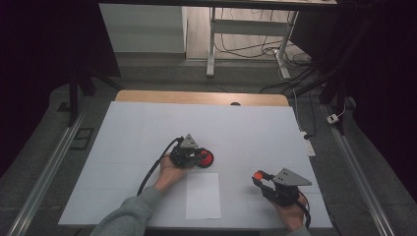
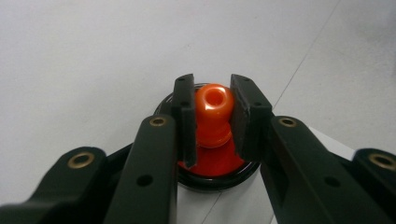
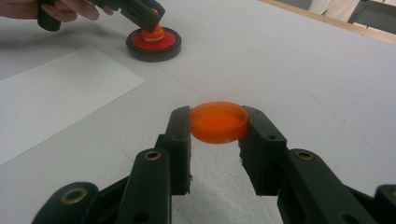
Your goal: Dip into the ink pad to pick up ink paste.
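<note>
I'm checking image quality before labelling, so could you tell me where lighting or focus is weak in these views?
High view: dark surroundings, only the white table lit. Left gripper view: orange knob sharp with glare, near arms blurred. Right gripper view: orange disc crisp and evenly lit; the near arms are softer.

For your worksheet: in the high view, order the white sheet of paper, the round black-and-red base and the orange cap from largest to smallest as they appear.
1. White sheet of paper, clearly the largest.
2. Round black-and-red base, partly hidden by the left gripper.
3. Orange cap, clamped in the right gripper, the smallest, though its size here is hard to judge.
</note>
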Demonstrator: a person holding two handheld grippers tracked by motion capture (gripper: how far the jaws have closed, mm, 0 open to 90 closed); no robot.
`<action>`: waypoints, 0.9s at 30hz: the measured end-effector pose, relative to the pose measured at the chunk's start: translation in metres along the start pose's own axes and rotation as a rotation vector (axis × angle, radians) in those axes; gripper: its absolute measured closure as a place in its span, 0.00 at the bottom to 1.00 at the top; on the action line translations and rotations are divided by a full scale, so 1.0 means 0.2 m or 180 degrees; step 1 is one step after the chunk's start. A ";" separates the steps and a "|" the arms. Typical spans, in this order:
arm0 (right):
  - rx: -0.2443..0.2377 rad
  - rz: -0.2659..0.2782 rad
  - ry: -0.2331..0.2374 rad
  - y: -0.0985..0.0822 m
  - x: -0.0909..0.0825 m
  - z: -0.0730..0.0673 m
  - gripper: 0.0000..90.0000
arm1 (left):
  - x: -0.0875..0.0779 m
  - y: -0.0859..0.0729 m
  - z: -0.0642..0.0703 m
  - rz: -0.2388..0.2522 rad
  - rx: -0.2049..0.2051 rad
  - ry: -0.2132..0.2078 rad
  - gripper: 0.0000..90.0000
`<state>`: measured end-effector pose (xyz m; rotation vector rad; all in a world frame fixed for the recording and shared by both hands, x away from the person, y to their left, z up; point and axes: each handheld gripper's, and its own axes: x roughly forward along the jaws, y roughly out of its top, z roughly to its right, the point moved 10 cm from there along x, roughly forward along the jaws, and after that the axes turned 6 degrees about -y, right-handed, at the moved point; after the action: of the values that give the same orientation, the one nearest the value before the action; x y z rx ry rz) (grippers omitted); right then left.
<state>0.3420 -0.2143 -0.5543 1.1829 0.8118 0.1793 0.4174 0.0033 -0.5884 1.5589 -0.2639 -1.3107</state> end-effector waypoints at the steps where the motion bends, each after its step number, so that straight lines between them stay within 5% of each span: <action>1: -0.0005 -0.0003 -0.0005 0.00 0.00 0.00 0.72 | 0.00 0.00 0.00 -0.0002 0.0019 0.0012 0.81; 27: 0.0004 0.0004 -0.0010 0.00 0.00 -0.01 0.72 | 0.00 0.00 0.01 -0.0027 0.0026 0.0067 0.81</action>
<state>0.3410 -0.2136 -0.5537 1.1845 0.8084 0.1780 0.4164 0.0026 -0.5895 1.5815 -0.2501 -1.3006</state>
